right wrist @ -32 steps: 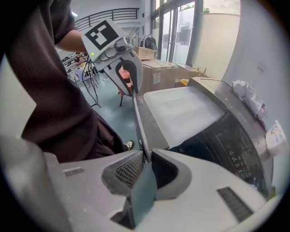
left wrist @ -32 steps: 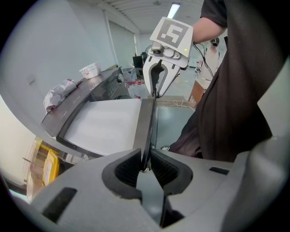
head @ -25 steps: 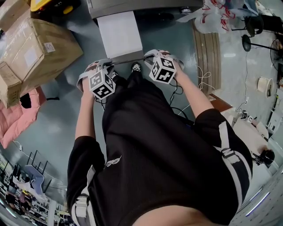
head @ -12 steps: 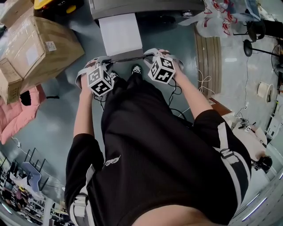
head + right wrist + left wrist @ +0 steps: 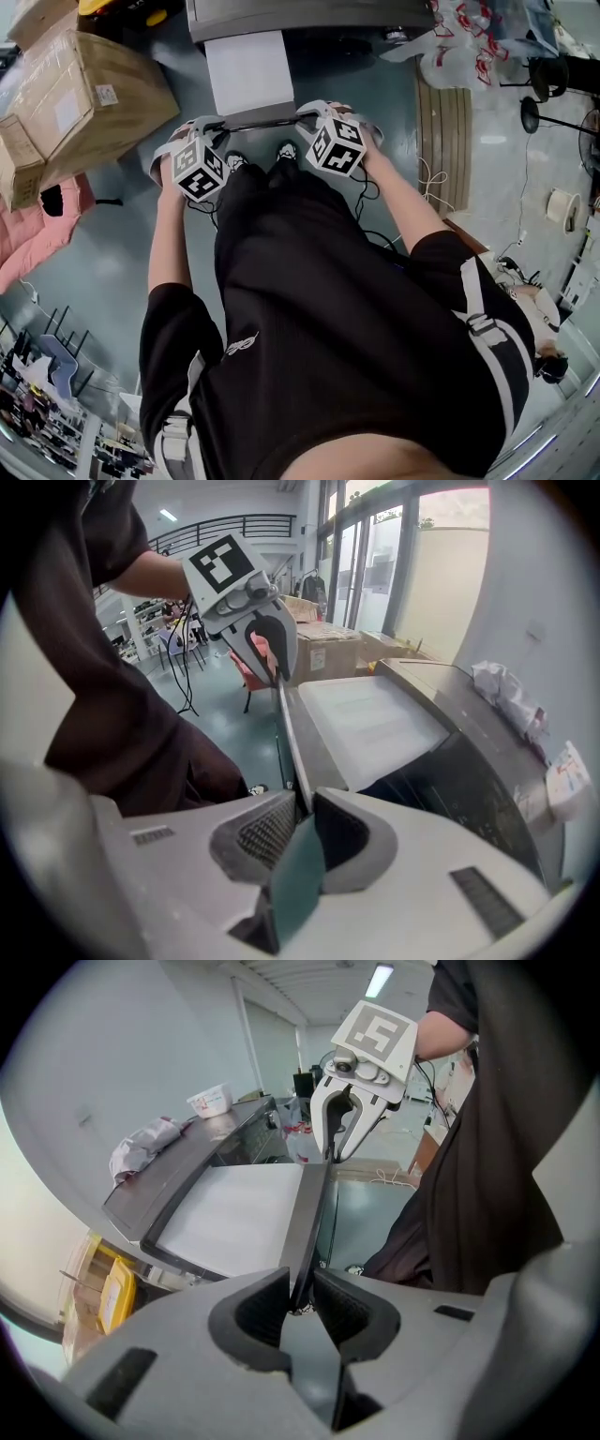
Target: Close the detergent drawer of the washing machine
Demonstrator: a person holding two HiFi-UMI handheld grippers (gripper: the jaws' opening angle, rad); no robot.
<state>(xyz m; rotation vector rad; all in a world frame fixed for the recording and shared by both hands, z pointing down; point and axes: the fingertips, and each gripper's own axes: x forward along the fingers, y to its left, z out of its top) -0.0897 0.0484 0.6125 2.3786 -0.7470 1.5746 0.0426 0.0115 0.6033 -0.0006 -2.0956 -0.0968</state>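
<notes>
The detergent drawer [image 5: 248, 75] sticks out of the grey washing machine [image 5: 300, 17], white top up, with a thin grey front panel [image 5: 260, 120]. My left gripper [image 5: 208, 127] pinches the panel's left end. In the left gripper view the panel [image 5: 309, 1213] runs between the pads of the left gripper [image 5: 300, 1302]; the jaws have just eased open slightly, still on it. My right gripper [image 5: 314, 114] holds the panel's right end. In the right gripper view the panel [image 5: 286, 724] is clamped in the right gripper [image 5: 302, 808]. Each view shows the other gripper at the panel's far end.
Cardboard boxes [image 5: 84, 94] and a pink cloth [image 5: 37, 244] lie on the floor at left. A wooden pallet [image 5: 441, 112] and plastic bags [image 5: 459, 37] are at right. The person's feet [image 5: 286, 147] stand just under the drawer. Cables [image 5: 375, 202] trail on the floor.
Both grippers and the drawer front have shifted a little toward the machine. The white drawer top shows slightly shorter than before.
</notes>
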